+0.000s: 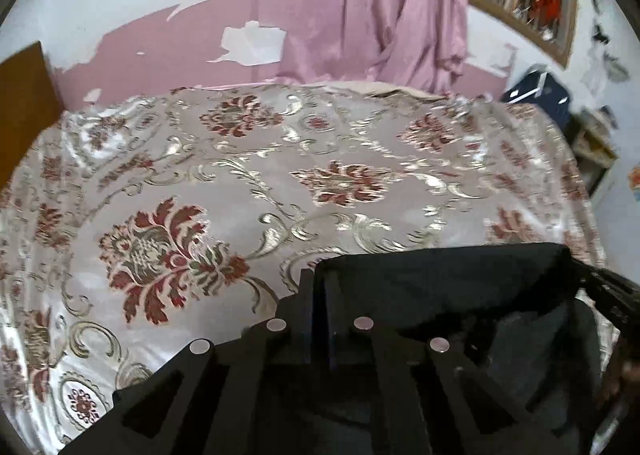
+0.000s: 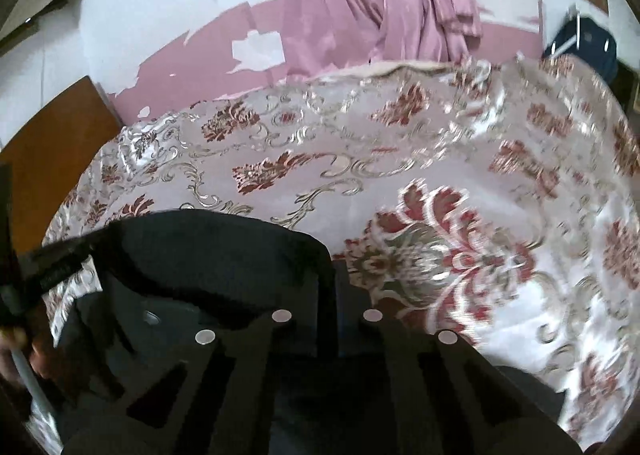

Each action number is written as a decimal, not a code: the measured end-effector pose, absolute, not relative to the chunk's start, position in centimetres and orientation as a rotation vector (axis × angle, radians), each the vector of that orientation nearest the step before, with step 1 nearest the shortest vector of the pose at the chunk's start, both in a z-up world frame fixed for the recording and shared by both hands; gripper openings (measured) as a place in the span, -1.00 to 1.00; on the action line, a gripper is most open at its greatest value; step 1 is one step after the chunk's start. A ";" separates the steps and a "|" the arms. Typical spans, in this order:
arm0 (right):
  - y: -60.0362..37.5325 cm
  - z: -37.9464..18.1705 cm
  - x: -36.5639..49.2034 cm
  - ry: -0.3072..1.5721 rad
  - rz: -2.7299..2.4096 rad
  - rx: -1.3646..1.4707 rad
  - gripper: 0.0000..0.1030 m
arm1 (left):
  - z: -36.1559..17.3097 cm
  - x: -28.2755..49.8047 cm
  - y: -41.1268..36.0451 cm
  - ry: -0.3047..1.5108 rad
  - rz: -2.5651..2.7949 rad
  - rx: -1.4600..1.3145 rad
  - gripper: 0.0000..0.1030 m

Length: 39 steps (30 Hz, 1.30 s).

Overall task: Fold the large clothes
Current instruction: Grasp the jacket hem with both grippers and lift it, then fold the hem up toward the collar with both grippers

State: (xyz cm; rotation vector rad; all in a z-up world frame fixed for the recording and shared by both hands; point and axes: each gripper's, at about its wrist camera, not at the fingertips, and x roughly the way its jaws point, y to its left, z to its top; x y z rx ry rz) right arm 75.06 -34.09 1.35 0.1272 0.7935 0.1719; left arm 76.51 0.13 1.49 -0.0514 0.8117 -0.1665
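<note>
I had the soft, floppy black garment (image 1: 460,287) stretched over the near side of the flowery bed (image 1: 200,159), with the left gripper (image 1: 320,295) and right gripper (image 2: 336,287) each pinching a top corner, good spots to hold because loose cloth sags.
</note>
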 end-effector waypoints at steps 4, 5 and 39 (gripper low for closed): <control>-34.4 1.8 72.5 0.792 0.213 0.071 -0.92 | 1.0 72.6 0.6 0.787 -0.220 -0.001 -0.90; -34.3 1.8 71.7 0.795 0.224 0.047 -0.92 | 0.9 71.9 0.9 0.784 -0.232 -0.001 -0.90; -34.9 2.8 63.4 0.713 0.372 0.030 -0.27 | -6.4 65.7 -0.9 0.871 -0.295 0.216 -0.89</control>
